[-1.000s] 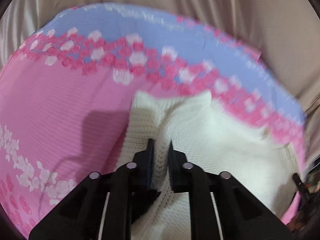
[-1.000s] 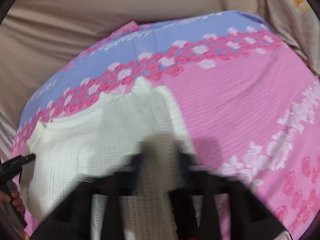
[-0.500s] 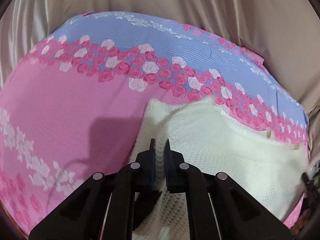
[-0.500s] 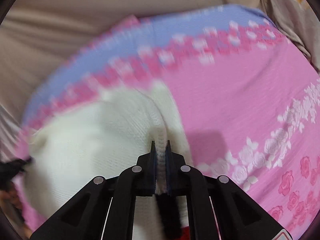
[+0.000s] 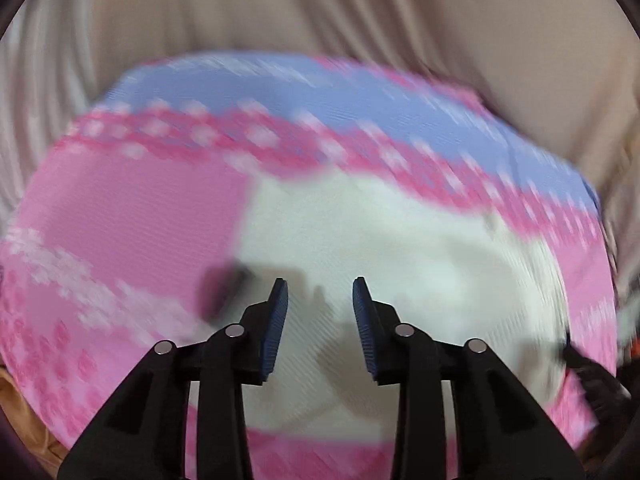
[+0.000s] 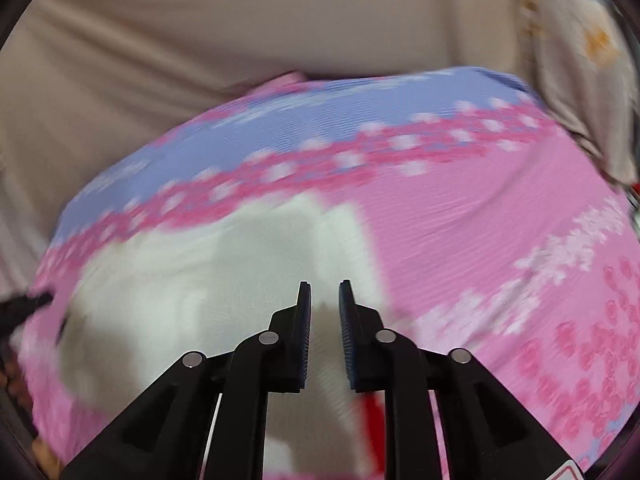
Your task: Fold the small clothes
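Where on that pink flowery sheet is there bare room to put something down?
Bare pink sheet lies right of the white knit garment, up to the white flower band. Another bare patch lies left of the garment. The middle is taken by the garment, under both open tongs.

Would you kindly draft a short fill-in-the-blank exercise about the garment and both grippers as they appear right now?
1. The knitted garment lying on the floral sheet is ____ in colour.
2. The left gripper has its jaws ____, with nothing between them.
3. The far band of the sheet, next to the beige fabric, is ____.
4. The right gripper grips ____.

Missing words: white; open; blue; nothing
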Available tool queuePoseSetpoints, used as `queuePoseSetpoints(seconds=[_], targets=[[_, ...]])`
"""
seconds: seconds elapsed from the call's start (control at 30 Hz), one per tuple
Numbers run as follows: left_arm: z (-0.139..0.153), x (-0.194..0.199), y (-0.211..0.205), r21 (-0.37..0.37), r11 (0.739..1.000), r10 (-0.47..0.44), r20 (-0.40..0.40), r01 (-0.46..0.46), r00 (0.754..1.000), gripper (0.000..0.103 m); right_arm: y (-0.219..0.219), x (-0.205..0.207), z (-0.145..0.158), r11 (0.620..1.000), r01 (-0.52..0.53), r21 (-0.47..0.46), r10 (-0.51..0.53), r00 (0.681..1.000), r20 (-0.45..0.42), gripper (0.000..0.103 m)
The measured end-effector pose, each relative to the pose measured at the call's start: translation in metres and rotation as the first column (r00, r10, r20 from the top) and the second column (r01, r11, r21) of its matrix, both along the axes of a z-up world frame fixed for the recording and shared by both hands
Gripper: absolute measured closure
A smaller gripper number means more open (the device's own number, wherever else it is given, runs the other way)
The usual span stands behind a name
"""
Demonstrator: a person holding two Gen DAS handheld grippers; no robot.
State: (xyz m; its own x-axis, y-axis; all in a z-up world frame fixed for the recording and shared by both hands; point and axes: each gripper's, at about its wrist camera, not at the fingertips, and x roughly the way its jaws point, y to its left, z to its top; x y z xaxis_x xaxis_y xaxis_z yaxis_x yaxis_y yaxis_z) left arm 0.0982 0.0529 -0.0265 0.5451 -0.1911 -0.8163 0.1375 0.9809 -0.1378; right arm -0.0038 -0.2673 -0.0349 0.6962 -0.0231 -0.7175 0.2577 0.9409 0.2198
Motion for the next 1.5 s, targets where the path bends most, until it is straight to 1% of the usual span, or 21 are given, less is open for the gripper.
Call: queuePoseSetpoints(seconds=[0.13,0.23,0.3,0.37,0.43,0.47,0.5,0.57,0.63,0.7,0.8,0.83,0.87,0.93,0.97,1.03,1.13,1.2,1.3,1.43,1.5], targets=[[-0.049,-0.018,-0.033,0.09,0.994,-0.048,-0.108,0.058,0.993,0.069,0.098,-0.002,-0.028,0.969,-0.245,0.033,0.247,0.966,-0.078,0.093],[-0.058,-0.025,-0.012,0.125,0.992,-0.012,-0.11,0.026,0.994,0.069,0.132,0.005,-0.055,0.949,-0.316,-0.018,0.31,0.94,-0.142,0.099],[-0.061,-0.027,0.016,0.154,0.988,0.045,-0.13,-0.025,0.99,0.069,0.118,0.004,-0.071,0.959,-0.279,-0.056,0.263,0.945,-0.196,0.101],[-0.068,-0.029,0.047,0.166,0.984,0.094,-0.149,-0.069,0.984,0.069,0.071,-0.013,-0.08,0.984,-0.17,-0.047,0.155,0.961,-0.23,0.103],[-0.074,-0.034,0.07,0.123,0.989,0.099,-0.166,-0.079,0.981,0.074,0.023,-0.037,-0.086,0.998,-0.061,-0.014,0.056,0.968,-0.245,0.103],[-0.07,-0.035,0.07,0.118,0.99,0.094,-0.166,-0.075,0.982,0.074,0.004,-0.051,-0.087,0.999,-0.032,0.025,0.037,0.972,-0.234,0.103],[-0.065,-0.036,0.068,0.122,0.99,0.095,-0.168,-0.075,0.981,0.074,-0.008,-0.059,-0.089,0.999,0.024,-0.042,-0.035,0.961,-0.274,0.103],[-0.048,-0.037,0.065,0.085,0.992,0.104,-0.151,-0.092,0.983,0.075,-0.018,-0.068,-0.09,0.999,0.023,-0.027,-0.029,0.961,-0.274,0.103],[-0.021,-0.035,0.049,0.037,0.997,0.076,-0.082,-0.073,0.994,0.072,-0.013,-0.066,-0.077,0.998,0.054,-0.037,-0.062,0.961,-0.271,0.103],[-0.012,-0.029,0.031,0.063,0.997,0.051,-0.036,-0.049,0.998,0.06,0.0,-0.06,-0.053,0.998,0.039,-0.048,-0.048,0.98,-0.194,0.102],[-0.044,-0.009,0.005,0.156,0.988,0.018,-0.069,-0.007,0.997,0.056,0.029,-0.033,-0.034,0.996,-0.03,-0.078,0.02,0.992,-0.128,0.102],[-0.061,-0.005,-0.003,0.192,0.981,0.021,-0.108,0.0,0.994,0.054,0.037,-0.021,-0.039,0.994,-0.06,-0.094,0.046,0.989,-0.141,0.102],[-0.065,-0.006,-0.007,0.204,0.979,0.025,-0.094,-0.005,0.995,0.054,0.042,-0.012,-0.052,0.99,-0.081,-0.117,0.06,0.982,-0.177,0.102],[-0.049,-0.011,-0.009,0.168,0.986,0.015,-0.077,-0.002,0.997,0.055,0.044,0.004,-0.086,0.985,-0.11,-0.135,0.064,0.951,-0.303,0.103],[-0.041,-0.013,-0.008,0.125,0.992,0.016,-0.081,-0.006,0.997,0.055,0.049,0.006,-0.083,0.983,-0.093,-0.16,0.045,0.96,-0.277,0.103],[-0.032,-0.013,-0.009,0.09,0.996,0.03,-0.064,-0.024,0.997,0.053,0.057,0.004,-0.059,0.988,-0.094,-0.123,0.064,0.972,-0.228,0.101],[-0.045,-0.006,-0.027,0.154,0.988,0.007,-0.073,0.004,0.997,0.046,0.073,0.01,-0.036,0.991,-0.113,-0.074,0.101,0.983,-0.151,0.101],[-0.063,-0.003,-0.034,0.215,0.976,0.001,-0.088,0.018,0.996,0.044,0.089,0.019,-0.042,0.985,-0.153,-0.085,0.137,0.977,-0.165,0.101],[-0.052,-0.008,-0.03,0.198,0.98,0.001,-0.068,0.012,0.998,0.046,0.104,0.034,-0.075,0.976,-0.182,-0.118,0.146,0.953,-0.267,0.102],[-0.059,-0.007,-0.022,0.194,0.981,0.009,-0.091,0.009,0.996,0.044,0.112,0.028,-0.04,0.98,-0.185,-0.078,0.17,0.972,-0.164,0.1],[-0.056,-0.007,-0.021,0.192,0.981,0.009,-0.098,0.01,0.995,0.044,0.118,0.034,-0.047,0.972,-0.214,-0.095,0.193,0.961,-0.199,0.098]])
